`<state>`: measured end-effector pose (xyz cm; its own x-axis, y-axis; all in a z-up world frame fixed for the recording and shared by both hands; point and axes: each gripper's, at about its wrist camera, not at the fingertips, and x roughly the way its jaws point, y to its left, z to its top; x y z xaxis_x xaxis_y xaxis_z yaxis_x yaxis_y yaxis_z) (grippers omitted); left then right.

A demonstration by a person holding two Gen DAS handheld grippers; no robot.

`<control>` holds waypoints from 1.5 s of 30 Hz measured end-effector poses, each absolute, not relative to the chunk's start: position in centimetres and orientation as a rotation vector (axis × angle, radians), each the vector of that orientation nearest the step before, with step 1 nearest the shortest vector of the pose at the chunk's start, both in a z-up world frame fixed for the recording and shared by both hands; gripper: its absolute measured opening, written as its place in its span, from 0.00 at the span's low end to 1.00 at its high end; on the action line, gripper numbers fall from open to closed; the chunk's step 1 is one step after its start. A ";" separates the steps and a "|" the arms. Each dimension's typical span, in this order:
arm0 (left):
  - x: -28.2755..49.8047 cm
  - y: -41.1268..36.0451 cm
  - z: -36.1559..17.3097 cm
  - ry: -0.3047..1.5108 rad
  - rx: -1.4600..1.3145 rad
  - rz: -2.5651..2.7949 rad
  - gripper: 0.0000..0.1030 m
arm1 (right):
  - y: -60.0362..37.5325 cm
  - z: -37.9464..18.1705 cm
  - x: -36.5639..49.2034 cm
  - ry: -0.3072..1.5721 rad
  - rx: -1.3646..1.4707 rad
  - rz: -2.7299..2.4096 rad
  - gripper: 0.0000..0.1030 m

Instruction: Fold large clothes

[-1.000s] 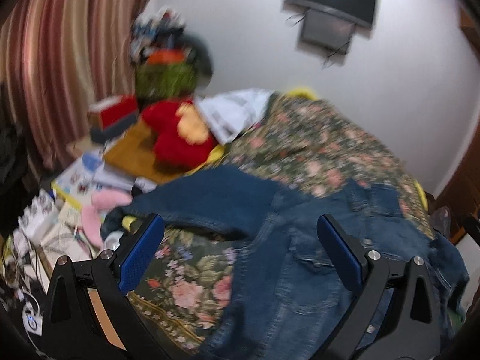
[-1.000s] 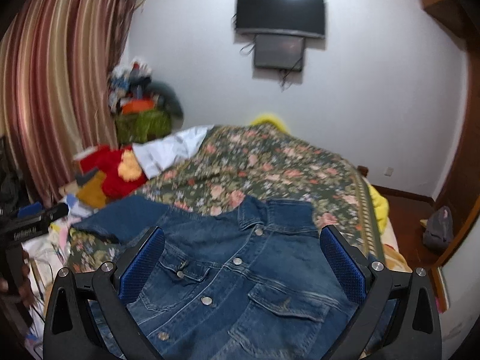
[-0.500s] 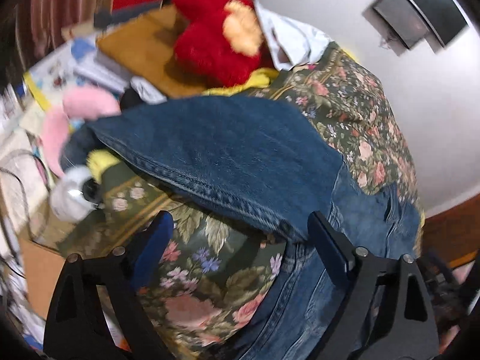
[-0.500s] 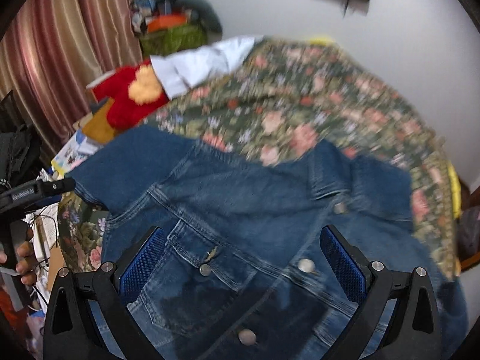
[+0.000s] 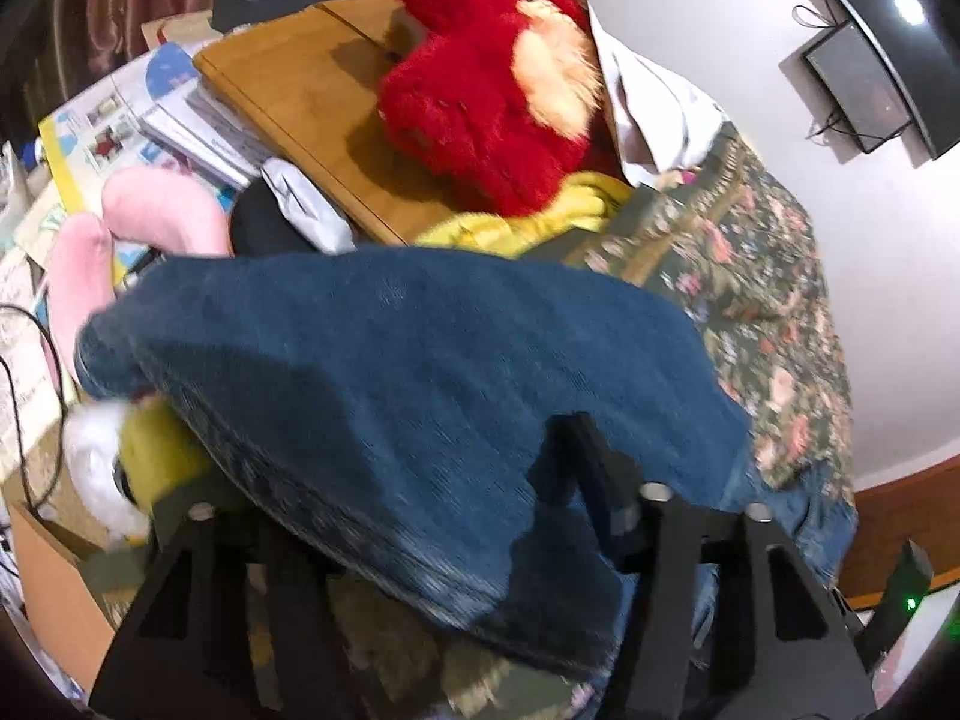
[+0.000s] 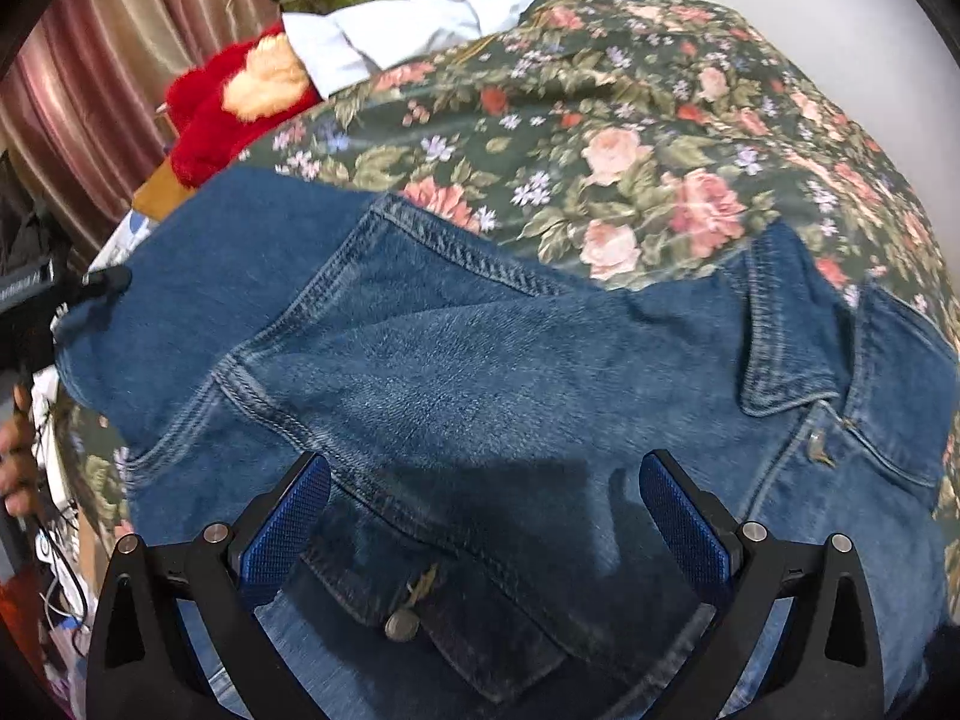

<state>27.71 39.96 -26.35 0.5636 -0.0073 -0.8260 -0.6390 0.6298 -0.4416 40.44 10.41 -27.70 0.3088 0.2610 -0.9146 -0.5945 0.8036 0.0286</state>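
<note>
- The denim jacket (image 6: 480, 372) lay spread front-up on the bed (image 6: 660, 96), over its near edge, its buttoned chest pocket just below my right tool (image 6: 480, 522).
- My right tool stood wide and held nothing, poised above the chest panel.
- My left tool (image 5: 384, 516) was at the sleeve (image 5: 390, 372), which hung past the bed's left edge; denim covered its fingers, so I could not tell whether they had closed on the cloth.
- I judged the folding barely begun: no fold showed, and sleeves and body were all left to do.
- A red plush toy (image 5: 480, 102), a wooden board (image 5: 300, 90), a white shirt (image 6: 390, 30) and pink slippers (image 5: 120, 240) crowded the bed's left side, and the dangling sleeve could have snagged there.
</note>
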 end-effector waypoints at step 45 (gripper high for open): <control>31.0 16.6 -22.7 1.163 -0.482 0.041 0.47 | -17.8 -18.4 35.6 1.079 -0.009 0.403 0.99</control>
<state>31.04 16.60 -22.74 0.4077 -0.2144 -0.8876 -0.2763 0.8975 -0.3438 35.63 -17.75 -18.40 0.4071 0.3150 -0.8574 -0.3237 0.9275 0.1871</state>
